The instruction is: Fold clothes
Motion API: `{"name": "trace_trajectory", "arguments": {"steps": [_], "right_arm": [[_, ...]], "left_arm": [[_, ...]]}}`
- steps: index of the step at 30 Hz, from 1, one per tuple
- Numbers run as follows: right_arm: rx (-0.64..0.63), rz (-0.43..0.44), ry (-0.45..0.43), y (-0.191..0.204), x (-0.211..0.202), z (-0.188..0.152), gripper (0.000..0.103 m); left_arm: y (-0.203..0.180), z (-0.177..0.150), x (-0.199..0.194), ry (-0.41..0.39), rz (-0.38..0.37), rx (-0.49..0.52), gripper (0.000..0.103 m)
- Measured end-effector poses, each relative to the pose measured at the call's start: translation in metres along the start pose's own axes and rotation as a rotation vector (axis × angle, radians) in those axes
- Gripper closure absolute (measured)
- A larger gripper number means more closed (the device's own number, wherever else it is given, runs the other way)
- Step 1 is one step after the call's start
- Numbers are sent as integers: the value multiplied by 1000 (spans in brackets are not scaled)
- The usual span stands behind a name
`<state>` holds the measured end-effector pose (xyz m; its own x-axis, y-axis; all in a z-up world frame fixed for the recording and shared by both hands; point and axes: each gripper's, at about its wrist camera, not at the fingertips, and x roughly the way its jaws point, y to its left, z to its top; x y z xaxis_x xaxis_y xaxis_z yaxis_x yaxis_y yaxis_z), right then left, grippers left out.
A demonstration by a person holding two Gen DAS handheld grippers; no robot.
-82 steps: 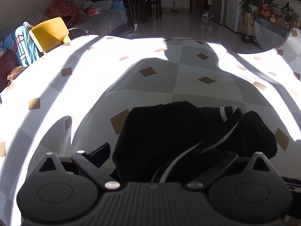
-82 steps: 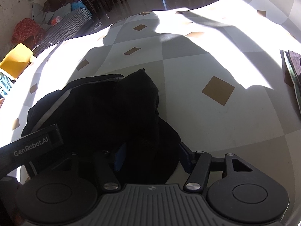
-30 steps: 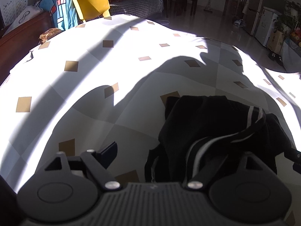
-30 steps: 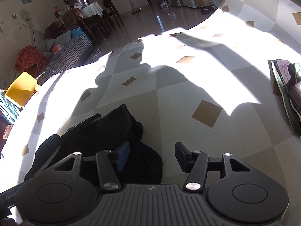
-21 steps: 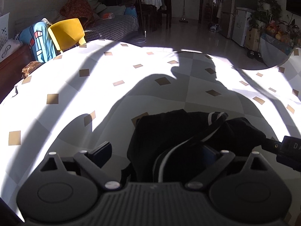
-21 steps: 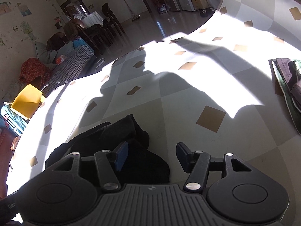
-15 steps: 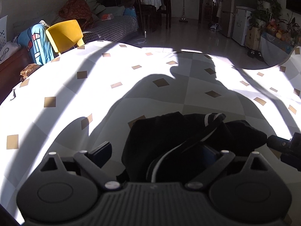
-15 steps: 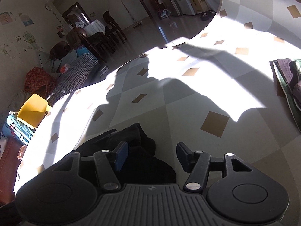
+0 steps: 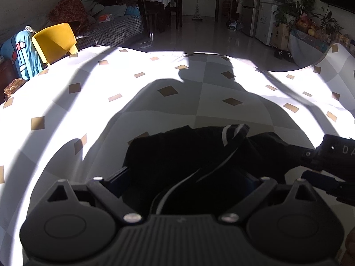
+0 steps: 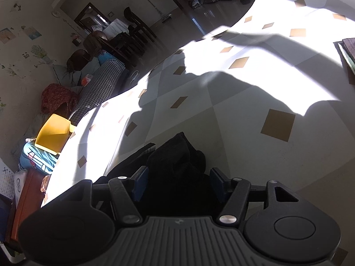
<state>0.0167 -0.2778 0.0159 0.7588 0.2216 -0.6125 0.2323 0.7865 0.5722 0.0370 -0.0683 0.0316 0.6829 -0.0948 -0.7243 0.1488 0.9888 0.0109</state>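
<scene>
Black garment with white stripes (image 9: 184,161) bunched on the tiled tablecloth (image 9: 88,102), left gripper (image 9: 185,177) spread wide around the cloth, right gripper (image 10: 177,177) spread with a fold between its fingers, folded clothes pile (image 10: 348,53) at far right edge

Both wrist views look forward, low and close — sharing the black garment (image 9: 190,155) and tablecloth (image 9: 66,110).
</scene>
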Motion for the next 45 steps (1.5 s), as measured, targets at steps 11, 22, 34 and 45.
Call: {"name": "trace_trajectory", "arguments": {"steps": [11,22,34,45], "right_arm": [[-156,11,5,22,14,-14,59],[-331,11,6,53,5,-21,80],[-482,40,24,81,-4,-36,84],[-583,10,19,92,-12,-45,85]], "left_arm": [[15,-2,8,26,47,-70,38],[37,-2,0,29,134,-147,38],[58,-11,-6,41,185,-189,45],[75,-15,-19,45,197,-247,45]]}}
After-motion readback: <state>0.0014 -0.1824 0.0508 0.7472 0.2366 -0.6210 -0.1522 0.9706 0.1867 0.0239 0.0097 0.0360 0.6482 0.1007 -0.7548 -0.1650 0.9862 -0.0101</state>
